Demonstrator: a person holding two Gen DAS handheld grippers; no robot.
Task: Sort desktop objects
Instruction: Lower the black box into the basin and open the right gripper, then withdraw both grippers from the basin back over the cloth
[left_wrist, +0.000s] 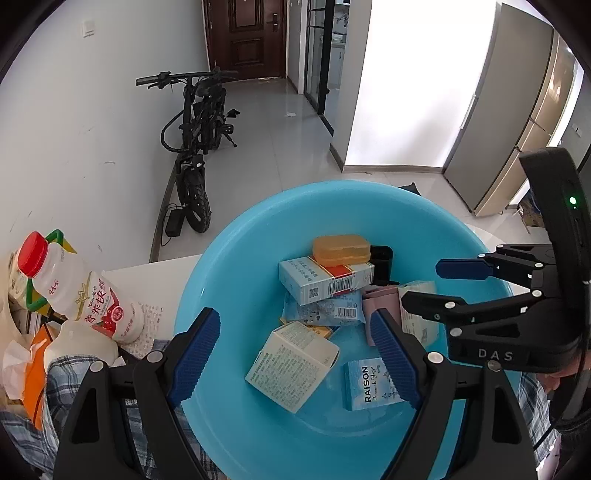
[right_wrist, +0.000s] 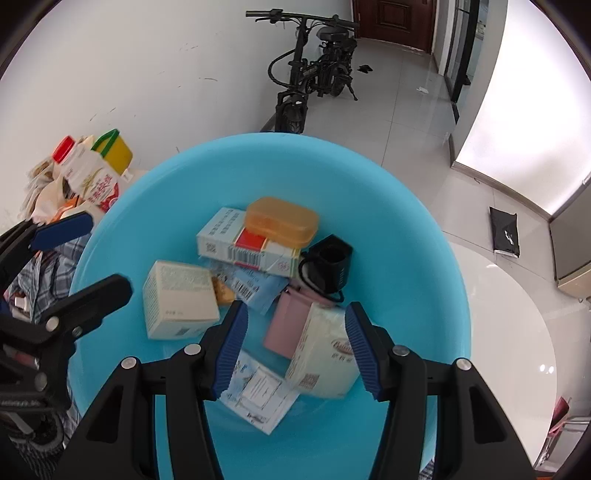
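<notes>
The left tongs (left_wrist: 291, 358) and the right tongs (right_wrist: 293, 350) are held spread above a blue basin (left_wrist: 236, 258), nothing pinched in either. The basin is set on a white desk (right_wrist: 509, 314) and holds the sorted goods — a cream carton (left_wrist: 291, 365), a striped medicine box (left_wrist: 325, 280) topped by an orange case (left_wrist: 341, 249), a pale tissue pack (right_wrist: 325, 354), a pink pouch (right_wrist: 286, 325). A yoghurt bottle (left_wrist: 81, 291) is left outside, leaning among clutter on a checked cloth (left_wrist: 70, 373). The bottle is judged heavier and slick — best taken across the waist, not the red cap.
</notes>
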